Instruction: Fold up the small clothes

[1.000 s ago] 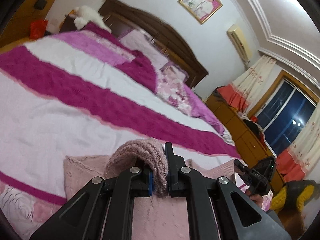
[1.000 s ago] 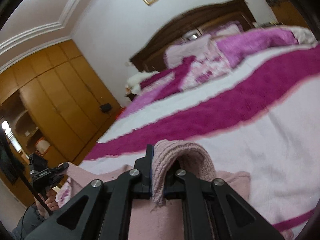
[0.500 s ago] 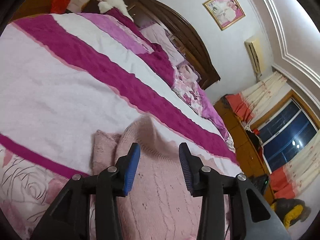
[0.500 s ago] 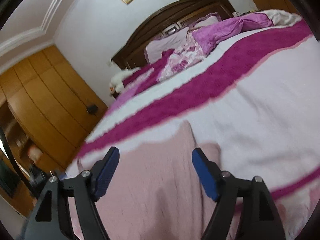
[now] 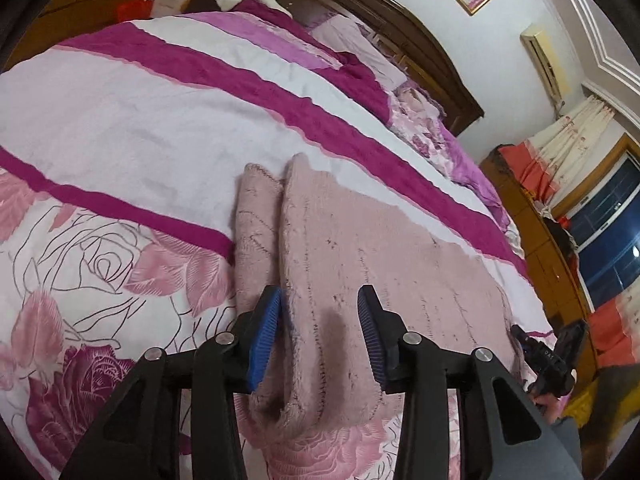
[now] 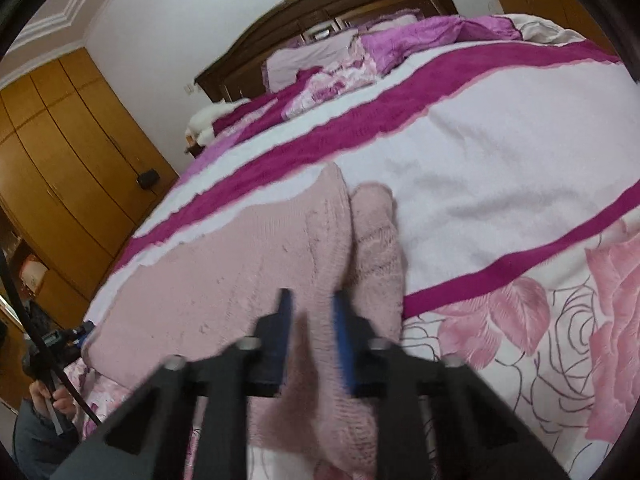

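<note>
Left wrist view: the left gripper (image 5: 320,320) hangs over the near end of a pink knitted sweater (image 5: 372,248) that lies flat on the bed (image 5: 132,120). Its jaws stand wide apart, with nothing between the blue pads (image 5: 266,330) but the knit below; the left pad sits just at the sweater's fold edge. A sleeve (image 5: 258,224) lies folded alongside the sweater's body, touching it, on the side away from the window (image 5: 612,232). The sweater rests across the bed's white band and reaches down onto the rose print near the foot edge. Beyond the sweater's far corner, the right gripper (image 5: 548,354) shows small and dark; from here its jaws cannot be read.

Right wrist view: the picture is blurred. The right gripper (image 6: 310,320) sits low over the sweater (image 6: 224,276), with its jaws partly apart and a ridge of the knit rising between the blue pads (image 6: 344,340). Whether the pads press the cloth I cannot tell. The sleeve (image 6: 378,248) on this side lies beside the body, touching it, on the side away from the wardrobe (image 6: 68,160). Past the sweater the bed (image 6: 500,132) runs up to the headboard (image 6: 340,12), with pillows (image 6: 320,64) heaped against it.
</note>
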{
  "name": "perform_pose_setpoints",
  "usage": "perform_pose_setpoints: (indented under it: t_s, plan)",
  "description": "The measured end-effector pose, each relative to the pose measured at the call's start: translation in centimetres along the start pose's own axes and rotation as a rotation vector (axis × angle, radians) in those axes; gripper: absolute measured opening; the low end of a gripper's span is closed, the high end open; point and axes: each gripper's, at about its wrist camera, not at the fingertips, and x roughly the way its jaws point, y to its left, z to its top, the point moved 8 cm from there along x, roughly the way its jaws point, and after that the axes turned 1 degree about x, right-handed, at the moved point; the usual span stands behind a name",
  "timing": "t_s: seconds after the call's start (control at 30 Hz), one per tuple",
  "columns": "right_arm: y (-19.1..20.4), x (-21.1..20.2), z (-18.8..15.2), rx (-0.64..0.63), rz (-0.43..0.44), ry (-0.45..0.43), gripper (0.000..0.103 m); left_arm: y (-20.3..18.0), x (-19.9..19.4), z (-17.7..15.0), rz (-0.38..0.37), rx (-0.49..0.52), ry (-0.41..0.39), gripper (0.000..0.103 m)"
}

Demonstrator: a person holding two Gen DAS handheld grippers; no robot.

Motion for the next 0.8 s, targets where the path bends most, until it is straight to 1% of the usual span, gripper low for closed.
perform_pose_setpoints:
  t_s: [0.03,0.13,0.2,0.3,0.5,0.57,0.67,0.73,0.8]
  plan:
    - [-0.1,0.1,-0.2,-0.001,-0.003,0.005,0.009,0.0,-0.1,0.0,0.002,0.001,-0.005,0.0]
    - [0.0,-0.4,-0.4,0.003,0.016,0.0,0.007,0.2,-0.9,-0.2,0.016,0.004,-0.035,0.0]
    - [-0.2,-0.8,-0.4,0.005,0.017,-0.002,0.007,0.5,-1.3,-0.4,0.008,-0.002,-0.046,0.0]
    - [-0.5,-1.4,-0.5,0.011,0.033,-0.013,0.007,0.6,-1.9,-0.3,0.01,0.015,-0.058,0.0]
    - [-1.0,-2.8,-1.1,0.009,0.041,-0.022,0.006,-0.6,-3.1,-1.4,-0.004,0.053,-0.064,0.0]
    - [-1.0,-3.0,-1.2,0.005,0.04,-0.023,0.007,-1.0,-3.2,-1.8,0.01,0.071,-0.061,0.0]
    - [-1.4,-2.8,-1.7,0.014,0.03,0.001,0.012,-0.5,-2.8,-2.4,0.048,0.06,-0.035,0.0]
    - [-1.6,-2.8,-2.0,0.034,0.048,0.01,0.016,-0.1,-2.5,-2.4,0.034,0.038,-0.01,0.0]
    - [-1.5,-3.3,-2.2,0.042,0.067,0.0,0.026,0.1,-2.7,-2.5,0.021,0.016,-0.005,0.0]
